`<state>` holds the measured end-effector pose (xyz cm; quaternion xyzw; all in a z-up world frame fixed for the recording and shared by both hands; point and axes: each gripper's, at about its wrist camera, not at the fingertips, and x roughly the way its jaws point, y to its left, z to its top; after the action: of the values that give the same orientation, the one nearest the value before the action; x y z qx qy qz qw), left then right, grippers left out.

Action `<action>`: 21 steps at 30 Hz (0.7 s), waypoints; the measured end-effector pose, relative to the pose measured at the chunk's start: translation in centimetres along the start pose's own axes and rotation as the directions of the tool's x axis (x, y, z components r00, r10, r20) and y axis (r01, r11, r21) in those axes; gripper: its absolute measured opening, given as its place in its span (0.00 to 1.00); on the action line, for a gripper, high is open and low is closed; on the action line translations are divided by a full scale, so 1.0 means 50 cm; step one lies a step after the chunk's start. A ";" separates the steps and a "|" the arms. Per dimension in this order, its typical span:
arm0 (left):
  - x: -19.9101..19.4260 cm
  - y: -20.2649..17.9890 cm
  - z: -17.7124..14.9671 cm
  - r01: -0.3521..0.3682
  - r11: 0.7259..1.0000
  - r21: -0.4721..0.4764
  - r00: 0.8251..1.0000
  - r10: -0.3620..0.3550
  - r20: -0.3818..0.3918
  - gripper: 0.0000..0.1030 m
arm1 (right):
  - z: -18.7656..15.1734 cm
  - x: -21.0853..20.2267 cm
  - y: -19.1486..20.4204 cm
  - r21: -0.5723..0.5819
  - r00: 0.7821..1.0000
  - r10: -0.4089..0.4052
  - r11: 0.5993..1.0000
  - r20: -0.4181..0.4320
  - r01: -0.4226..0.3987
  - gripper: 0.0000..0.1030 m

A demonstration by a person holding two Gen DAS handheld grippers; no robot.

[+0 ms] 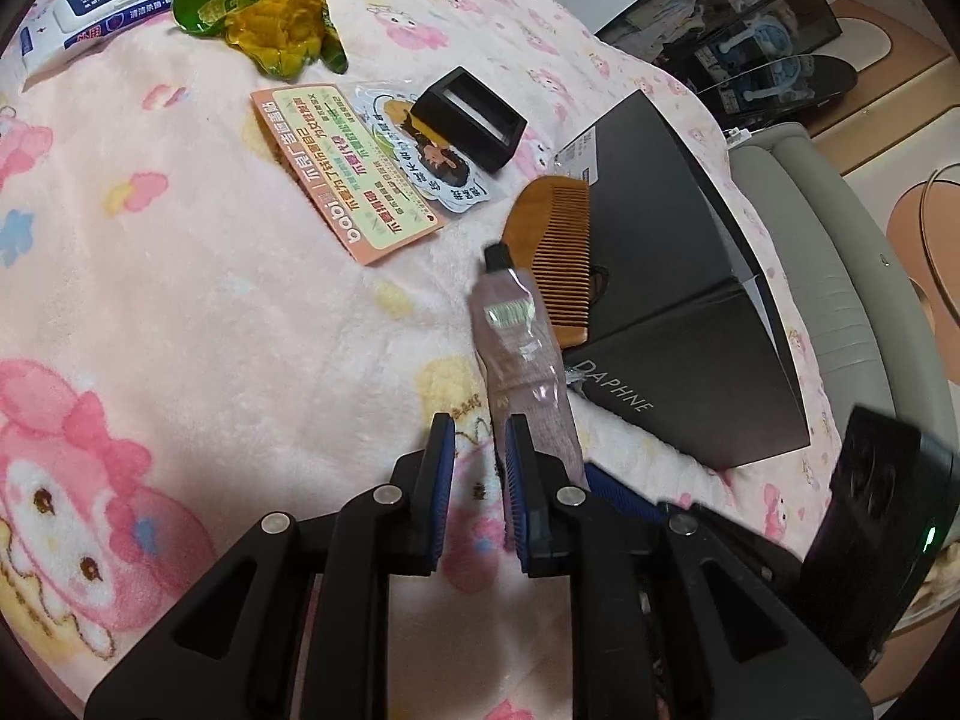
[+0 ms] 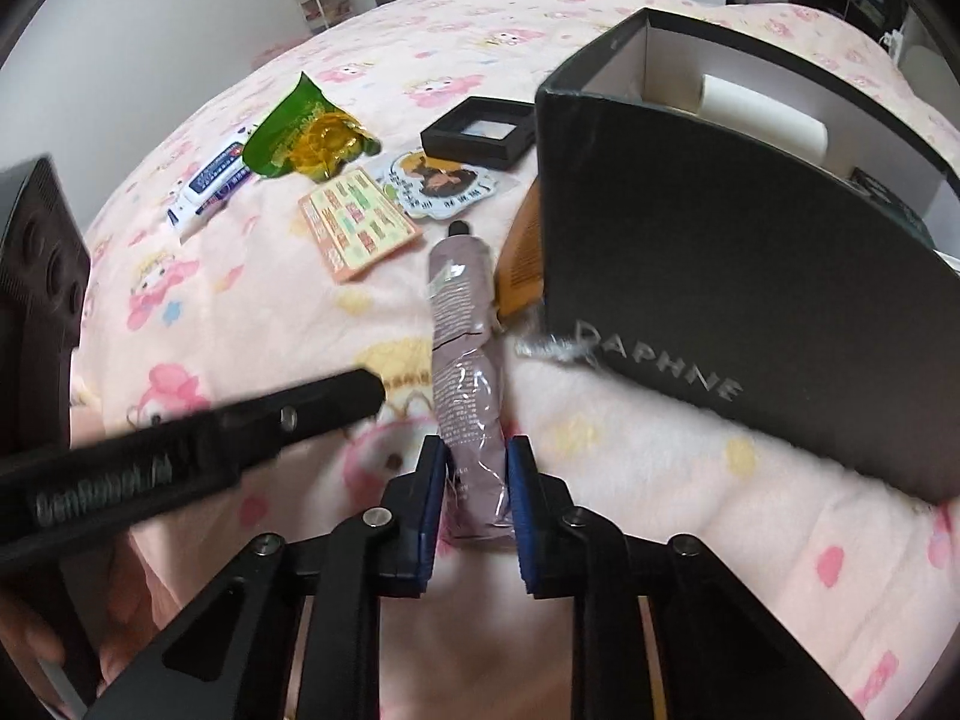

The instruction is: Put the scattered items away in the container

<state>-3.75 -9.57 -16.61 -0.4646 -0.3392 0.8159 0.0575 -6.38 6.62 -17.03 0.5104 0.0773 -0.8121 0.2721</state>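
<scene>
A mauve tube with a black cap (image 2: 462, 354) lies on the pink blanket, and my right gripper (image 2: 477, 456) is shut on its crimped lower end. The same tube (image 1: 519, 336) shows in the left wrist view, just right of my left gripper (image 1: 477, 435), which is open and empty above the blanket. The black DAPHNE box (image 2: 720, 276) stands open to the right of the tube, with a white roll (image 2: 762, 114) inside. A wooden comb (image 1: 555, 240) leans against the box wall (image 1: 672, 252).
Scattered on the blanket are a peach sticker card (image 1: 345, 171), a cartoon sticker (image 1: 432, 162), a small black frame box (image 1: 471, 117), a green snack bag (image 1: 270, 6) and a wipes pack (image 1: 96, 6). The bed edge and a grey chair (image 1: 840, 276) lie right.
</scene>
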 end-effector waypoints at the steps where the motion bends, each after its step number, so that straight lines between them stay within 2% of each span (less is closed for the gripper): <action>1: 0.001 -0.001 -0.001 -0.001 1.000 0.002 1.000 0.001 0.002 0.14 | -0.006 -0.003 0.004 -0.005 1.000 -0.001 1.000 0.001 0.001 0.17; 6: -0.007 -0.010 -0.006 0.022 0.999 0.025 0.999 -0.023 0.031 0.14 | -0.035 -0.019 0.024 -0.032 1.000 -0.009 0.999 0.004 0.009 0.13; 10: -0.014 -0.016 -0.009 0.047 0.998 0.041 0.998 -0.049 0.047 0.22 | -0.059 -0.031 0.040 -0.053 1.000 -0.014 0.998 0.007 0.015 0.12; 13: -0.015 -0.015 -0.009 0.073 0.997 0.031 0.996 -0.074 0.049 0.23 | -0.061 -0.052 0.039 -0.053 0.999 -0.023 0.998 0.035 0.025 0.11; 18: 0.010 -0.007 -0.012 0.119 0.993 -0.012 0.993 -0.119 -0.003 0.24 | -0.048 -0.085 0.023 -0.029 0.995 -0.057 0.998 0.088 0.060 0.11; 21: 0.014 -0.011 -0.016 0.130 0.991 -0.018 0.991 -0.131 -0.013 0.24 | -0.026 -0.083 -0.002 0.046 0.994 -0.011 0.999 0.104 0.006 0.11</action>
<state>-3.64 -8.47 -17.03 -0.4476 -0.3753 0.8043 0.1092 -4.05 8.72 -14.04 0.4728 0.0467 -0.8404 0.2606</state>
